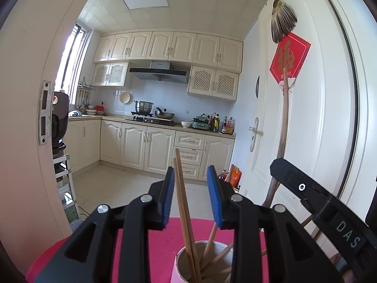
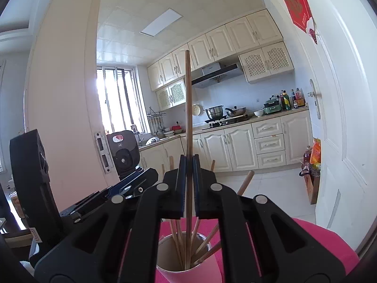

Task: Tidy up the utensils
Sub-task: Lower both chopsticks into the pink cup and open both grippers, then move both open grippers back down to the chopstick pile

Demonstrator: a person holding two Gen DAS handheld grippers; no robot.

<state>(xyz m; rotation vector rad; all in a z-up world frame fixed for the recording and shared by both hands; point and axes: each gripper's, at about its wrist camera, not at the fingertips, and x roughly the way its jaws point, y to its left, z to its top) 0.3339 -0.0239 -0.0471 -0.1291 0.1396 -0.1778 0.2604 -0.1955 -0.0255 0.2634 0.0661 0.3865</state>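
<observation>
Left hand-held gripper (image 1: 190,195) spread, blue pads clear of the pair of chopsticks (image 1: 182,202) standing between them, tips down in the pink cup (image 1: 179,268). Right hand-held gripper (image 2: 188,186) pressed together on a single upright chopstick (image 2: 188,108), lower end inside the same cup on the pink worktop (image 2: 329,243). Step in hand: dropping sticks into the holder. Next, probably: parting the right pads, then lifting clear without snagging the leaning sticks. Cup base and near rim cut off; stick count unclear.

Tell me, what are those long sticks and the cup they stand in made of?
The chopsticks look like plain wood or bamboo: matte brown, faint grain, no shine. The cup seems plastic or coated paper, pink outside, pale and smooth inside; I can't say which.
</observation>
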